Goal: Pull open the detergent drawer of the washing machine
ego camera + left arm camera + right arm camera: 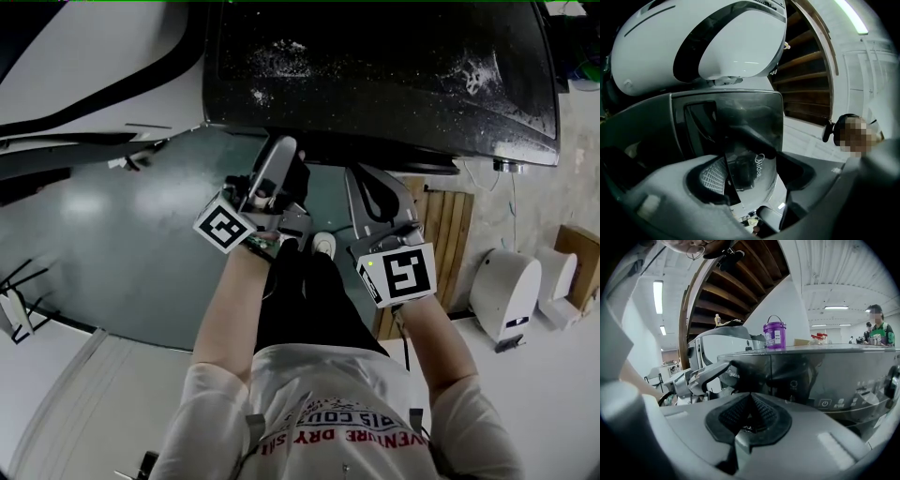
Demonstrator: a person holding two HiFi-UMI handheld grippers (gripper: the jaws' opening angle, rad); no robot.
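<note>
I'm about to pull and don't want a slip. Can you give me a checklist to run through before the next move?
1. Left gripper on the detergent drawer: ok, the drawer front sits between its fingers.
2. Right gripper out of the way: ok, shut, empty, off the control panel.
3. Drawer already partly out: cannot tell.
4. Purple tub on the washing machine upright: ok.

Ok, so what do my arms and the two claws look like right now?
The left claw and right claw are grey moulded plastic with black ribbed pads. Each carries a white cube with black square markers; the right cube shows a small green light. Forearms are bare below the white T-shirt's short sleeves.
</note>
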